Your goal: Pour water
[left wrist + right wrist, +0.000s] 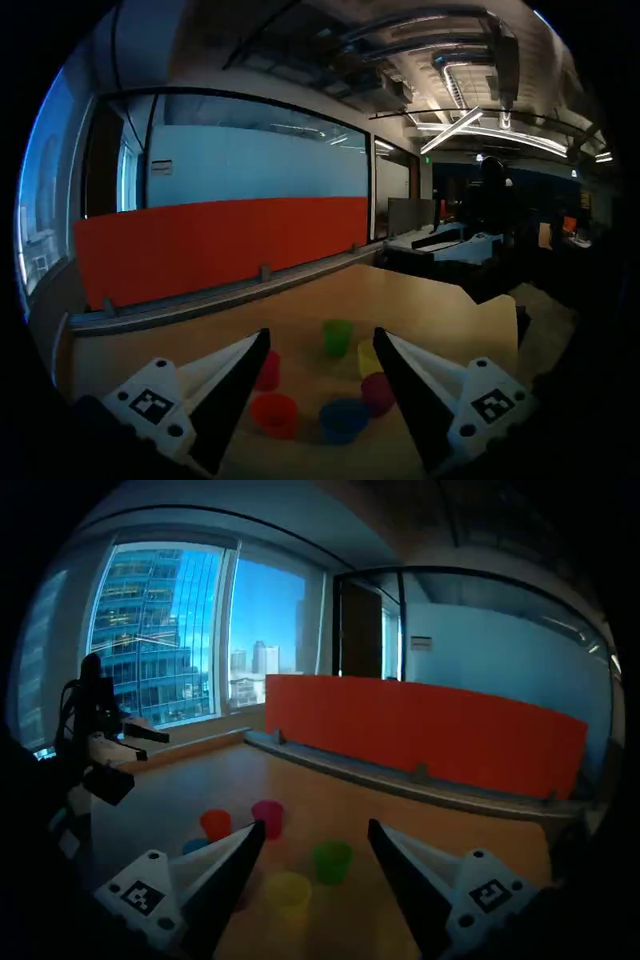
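Presently, step: approach, by the look of it; no cup lifted, no pour begun.
Left gripper (320, 332): spread wide, holding nothing; bottom centre of the left gripper view, above the table (448, 312).
Right gripper (315, 824): likewise wide apart and empty; bottom centre of the right gripper view.
Cups, left gripper view: green cup (337, 337) at centre, in the gap between the fingers, farthest off; yellow cup (366, 358) just beside the frame-right finger; magenta cup (376, 393), blue cup (344, 418) and orange cup (274, 414) lower in the gap; reddish cup (270, 370) partly hidden by the frame-left finger.
Cups, right gripper view: green cup (331, 860) and yellow cup (288, 892) in the gap, lower centre; magenta cup (268, 818) and orange cup (215, 824) left of centre; blue cup (194, 846) half hidden behind the frame-left finger.
Contact: none; all cups apart from both grippers.
Water: cannot tell which cup holds any.
Next move, judged: choose a source cup, lower one gripper until its fingers straddle the wall, close gently; light cups likely to tip or flex.
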A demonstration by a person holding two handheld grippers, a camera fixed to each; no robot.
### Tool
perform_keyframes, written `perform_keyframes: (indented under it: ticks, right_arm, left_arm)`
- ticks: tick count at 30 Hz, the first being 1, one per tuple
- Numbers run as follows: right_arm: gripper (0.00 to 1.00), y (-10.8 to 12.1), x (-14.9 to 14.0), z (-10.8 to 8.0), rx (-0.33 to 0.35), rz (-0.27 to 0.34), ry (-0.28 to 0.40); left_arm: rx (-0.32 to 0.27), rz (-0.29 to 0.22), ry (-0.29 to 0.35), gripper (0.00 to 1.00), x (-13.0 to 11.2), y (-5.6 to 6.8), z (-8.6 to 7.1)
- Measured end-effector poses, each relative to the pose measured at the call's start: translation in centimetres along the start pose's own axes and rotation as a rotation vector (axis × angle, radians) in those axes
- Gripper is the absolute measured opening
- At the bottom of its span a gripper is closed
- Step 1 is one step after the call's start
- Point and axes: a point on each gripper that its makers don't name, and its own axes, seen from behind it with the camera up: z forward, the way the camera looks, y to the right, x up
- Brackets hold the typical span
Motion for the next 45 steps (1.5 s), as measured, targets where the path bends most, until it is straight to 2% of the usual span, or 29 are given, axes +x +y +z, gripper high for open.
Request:
perform_keyframes:
  ticks: [11,21,38,45]
  right_arm:
    - [0.99,0.0,-1.4,1.0,0.031,-0.021,-0.065]
    - [0.99,0.2,-2.6,1.4,0.035,-0.037,-0.112]
    - [0.99,0.3,-5.1,2.4,0.047,-0.057,-0.186]
    - [0.99,0.5,-5.9,3.0,0.053,-0.051,-0.202]
  left_arm:
    - [-0.067,0.039,-0.076,0.96,-3.2,1.0,1.2]
    - [-0.118,0.074,-0.160,0.96,-6.9,2.5,2.0]
    - [-0.172,0.093,-0.281,0.96,-12.5,4.3,3.3]
    - [-0.171,0.118,-0.335,0.96,-15.0,4.4,4.0]
